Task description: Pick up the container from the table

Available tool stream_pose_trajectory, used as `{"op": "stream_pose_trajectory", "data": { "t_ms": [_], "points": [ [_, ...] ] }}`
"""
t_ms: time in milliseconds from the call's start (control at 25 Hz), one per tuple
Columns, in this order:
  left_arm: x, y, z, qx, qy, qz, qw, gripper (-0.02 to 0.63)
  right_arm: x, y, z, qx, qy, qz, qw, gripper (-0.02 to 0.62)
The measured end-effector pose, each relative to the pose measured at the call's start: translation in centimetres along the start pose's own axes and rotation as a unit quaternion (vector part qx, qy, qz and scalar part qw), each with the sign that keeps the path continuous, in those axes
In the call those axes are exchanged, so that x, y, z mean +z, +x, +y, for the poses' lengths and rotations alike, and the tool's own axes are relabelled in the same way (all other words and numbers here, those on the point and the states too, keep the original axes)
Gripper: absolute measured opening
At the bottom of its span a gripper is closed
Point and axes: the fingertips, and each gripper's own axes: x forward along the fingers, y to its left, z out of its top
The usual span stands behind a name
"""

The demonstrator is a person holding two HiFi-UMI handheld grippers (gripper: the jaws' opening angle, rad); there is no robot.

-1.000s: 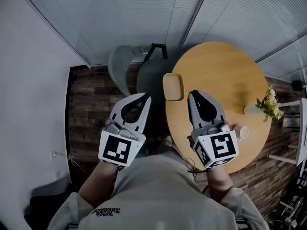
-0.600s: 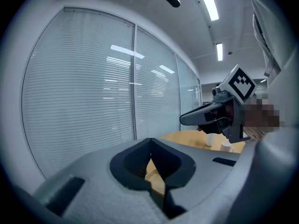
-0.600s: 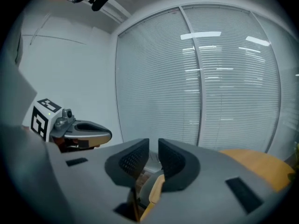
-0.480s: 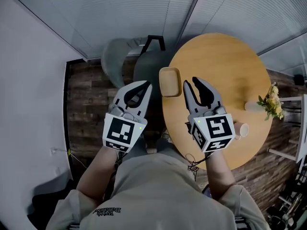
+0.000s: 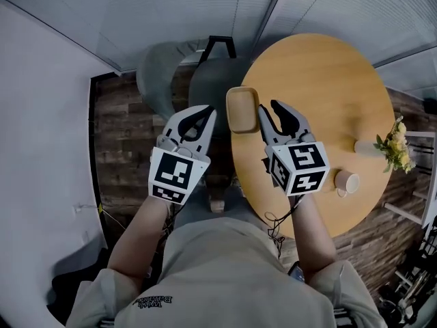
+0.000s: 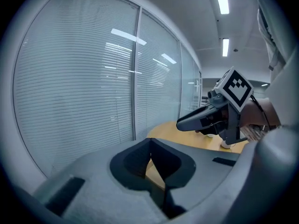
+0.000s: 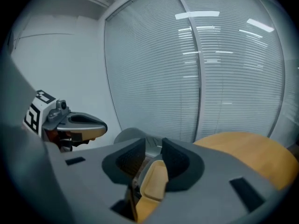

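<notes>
My right claw [image 5: 272,109] is released, its jaws a little apart with nothing between them. It hovers over the near left part of the round wooden table [image 5: 321,80], and its tips are level with the tan container [image 5: 242,109], which lies flat on the table at the left edge, just beside the claw's left jaw. In the right gripper view the container [image 7: 152,181] shows through the gap ahead of the jaws, not inside them. My right forearm reaches forward and slightly inward, with the marker cube on top.

My left claw [image 5: 203,110] is clenched, tips meeting on nothing, and is held off the table over the dark wooden floor beside a grey chair [image 5: 205,80]. That arm also points forward.

There is print on the front of my shirt [image 5: 151,302], but it is upside down and too small to read with any confidence.

Farther right on the table stand a pale cup [image 5: 346,182] and a small bunch of flowers [image 5: 396,145].

A second ago my right claw's jaws looked closed and its tips sat behind the container's near end; now they are spread and alongside it.
</notes>
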Motion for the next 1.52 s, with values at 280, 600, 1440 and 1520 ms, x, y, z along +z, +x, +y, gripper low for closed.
{"op": "stream_pose_trajectory", "data": {
  "t_ms": [280,600,1440,1520],
  "points": [
    [-3.3,2.8,-0.2,-0.027,-0.019,0.033,0.9989,0.02,-4.2,3.6,-1.9,-0.004,0.019,0.05,0.999,0.097],
    [-7.7,4.8,0.0,-0.042,-0.032,0.075,0.9958,0.02,-9.7,6.6,-4.3,-0.019,0.042,0.1,0.994,0.097],
    [-15.1,7.2,-3.3,-0.074,-0.07,0.137,0.9852,0.02,-20.3,10.1,-7.0,-0.036,0.072,0.197,0.977,0.096],
    [-15.4,7.0,-3.5,-0.074,-0.071,0.141,0.9848,0.02,-20.8,10.3,-6.7,-0.033,0.074,0.202,0.976,0.096]
  ]
}}
